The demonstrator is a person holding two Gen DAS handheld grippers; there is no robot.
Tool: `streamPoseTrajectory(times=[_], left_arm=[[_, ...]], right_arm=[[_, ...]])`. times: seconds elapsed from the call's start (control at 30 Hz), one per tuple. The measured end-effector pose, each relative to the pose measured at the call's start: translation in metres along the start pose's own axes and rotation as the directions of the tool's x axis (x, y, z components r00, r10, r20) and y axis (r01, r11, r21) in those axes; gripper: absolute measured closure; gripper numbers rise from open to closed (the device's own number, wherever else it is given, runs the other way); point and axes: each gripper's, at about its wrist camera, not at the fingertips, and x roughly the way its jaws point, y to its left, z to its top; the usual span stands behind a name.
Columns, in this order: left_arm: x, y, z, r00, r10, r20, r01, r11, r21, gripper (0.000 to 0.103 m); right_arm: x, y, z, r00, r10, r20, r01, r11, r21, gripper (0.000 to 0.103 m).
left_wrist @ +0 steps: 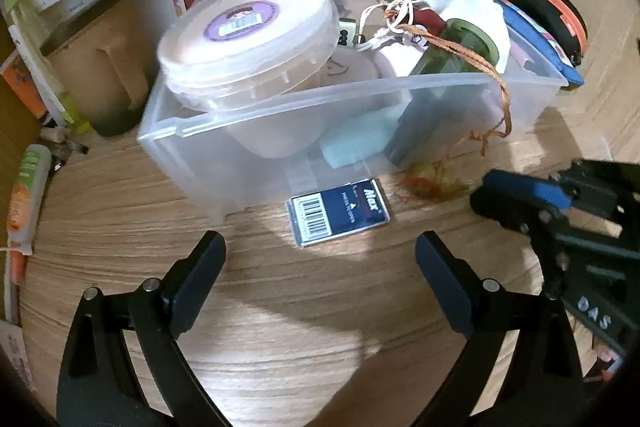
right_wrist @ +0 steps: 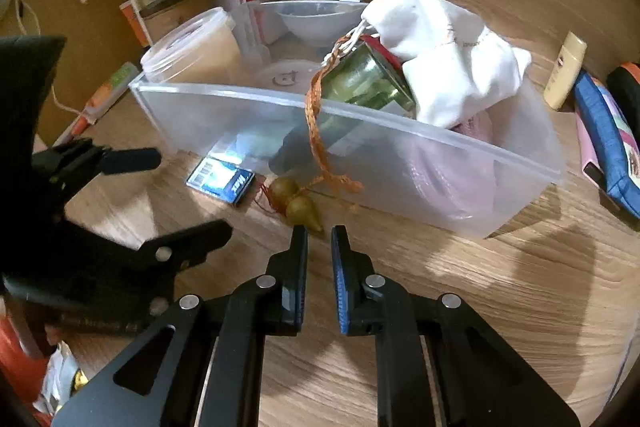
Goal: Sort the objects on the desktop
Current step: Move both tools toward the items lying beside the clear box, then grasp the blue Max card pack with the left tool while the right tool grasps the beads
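- Table (left_wrist: 280, 327): wood grain, crowded along its far edge with papers, tubes and pouches; bare in front of the bin.
- Bin (left_wrist: 280, 131): clear plastic, standing on the table, already loaded. A round tub (left_wrist: 244, 35) sits tilted on its left rim, and a green jar (right_wrist: 360, 83) leans under a white cloth bag (right_wrist: 448, 67) on the right. Judged overfull; a knock to the wall could tip the tub off.
- Left claw (left_wrist: 320, 255): jaws wide, nothing between them, poised above the staple box (left_wrist: 339, 211). The box lies flat on the table, touching or just beside the bin's front wall. Risk: a flat box gives little to pinch, and the far finger may strike the bin wall or push the box beneath it.
- Right claw (right_wrist: 320, 239): jaws drawn narrow with a slim gap, holding nothing. Its tips are just short of the gourd charm (right_wrist: 298, 203).
- Gourd charm: two small yellow-green beads on the table in front of the bin, tied to an orange cord (right_wrist: 316, 119) that runs over the rim into the bin near the jar. Risk: pulling the charm away could drag the cord and upset the jar or bag; whether the cord is tied to the jar cannot be told.
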Motion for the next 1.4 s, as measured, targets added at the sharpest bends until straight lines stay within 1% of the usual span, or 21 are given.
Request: streamPoseTrajectory(times=[0.1,0.13,0.23,0.3,0.33,0.37,0.4,0.47,0.5,0.7,0.77,0.87,0.97,1.03,1.1,1.17,1.23,1.3,1.4], left_arm=[[0.006,0.000,0.004,1.000,0.006,-0.015,-0.006,1.000,-0.026,0.009],[0.007,0.000,0.005,1.000,0.003,-0.020,-0.003,0.999,-0.035,0.014],[0.010,-0.001,0.008,0.999,0.036,-0.015,-0.037,0.998,-0.045,0.018],[0.011,-0.002,0.010,0.999,0.039,-0.006,-0.040,0.998,-0.048,0.022],[0.010,-0.002,0.010,0.999,0.045,-0.001,-0.045,0.998,-0.048,0.024],[0.010,-0.002,0.009,0.999,0.047,0.004,-0.047,0.998,-0.046,0.028],[0.008,-0.001,0.007,0.999,0.047,0.010,-0.047,0.998,-0.044,0.031],[0.005,0.001,0.004,0.999,0.038,0.024,-0.037,0.999,-0.037,0.052],[0.003,0.003,0.002,0.999,0.039,0.028,-0.038,0.999,-0.032,0.053],[-0.002,0.013,-0.007,0.999,0.019,0.037,-0.018,0.999,-0.030,0.054],[-0.004,0.019,-0.008,0.999,0.011,0.043,-0.009,0.999,-0.048,0.054],[-0.007,0.032,-0.010,0.998,-0.031,0.057,0.036,0.995,-0.090,0.054],[-0.014,0.039,-0.014,0.996,-0.042,0.080,0.050,0.993,-0.108,0.054],[-0.015,0.042,-0.015,0.996,-0.040,0.081,0.049,0.992,-0.114,0.054],[-0.015,0.045,-0.015,0.995,-0.063,0.079,0.072,0.990,-0.119,0.054],[-0.019,0.043,-0.018,0.995,-0.064,0.080,0.073,0.989,-0.125,0.054],[-0.027,0.038,-0.025,0.995,-0.061,0.084,0.071,0.990,-0.124,0.054],[-0.030,0.040,-0.023,0.995,-0.059,0.084,0.069,0.991,-0.117,0.054],[-0.026,0.032,-0.018,0.994,-0.066,0.084,0.075,0.991,-0.109,0.054]], right_arm=[[0.000,-0.001,0.001,1.000,-0.009,-0.003,0.009,1.000,-0.024,0.092],[-0.001,-0.002,0.001,1.000,-0.006,-0.003,0.006,1.000,-0.030,0.092],[-0.003,-0.004,0.001,1.000,-0.002,-0.002,0.002,0.999,-0.034,0.091],[-0.001,-0.002,0.003,1.000,-0.005,-0.004,0.005,0.999,-0.042,0.089],[0.000,-0.001,0.004,1.000,-0.010,-0.007,0.010,0.999,-0.047,0.085],[0.003,0.000,0.006,1.000,-0.008,-0.013,0.007,0.999,-0.050,0.080],[0.005,0.001,0.007,1.000,-0.003,-0.015,0.002,0.999,-0.051,0.078],[0.008,0.003,0.010,1.000,0.001,-0.019,-0.002,0.999,-0.052,0.072],[0.010,0.004,0.011,1.000,0.003,-0.022,-0.004,0.999,-0.053,0.072],[0.023,0.012,0.021,0.999,0.004,-0.044,-0.006,0.999,-0.046,0.072],[0.025,0.015,0.023,0.999,0.005,-0.043,-0.007,0.999,-0.042,0.072],[0.029,0.017,0.027,0.999,0.014,-0.041,-0.015,1.000,-0.022,0.072],[0.032,0.022,0.029,0.999,0.020,-0.040,-0.021,0.999,-0.031,0.072],[0.034,0.026,0.031,0.999,0.009,-0.037,-0.010,0.999,-0.048,0.072],[0.036,0.029,0.034,0.999,0.010,-0.036,-0.012,0.998,-0.056,0.079],[0.035,0.030,0.033,0.999,0.016,-0.035,-0.018,0.998,-0.062,0.086],[0.032,0.031,0.030,0.998,0.041,-0.039,-0.044,0.997,-0.064,0.088],[0.026,0.031,0.026,0.999,0.037,-0.029,-0.039,0.997,-0.073,0.088],[0.017,0.030,0.021,0.999,0.041,-0.014,-0.042,0.997,-0.070,0.088]])
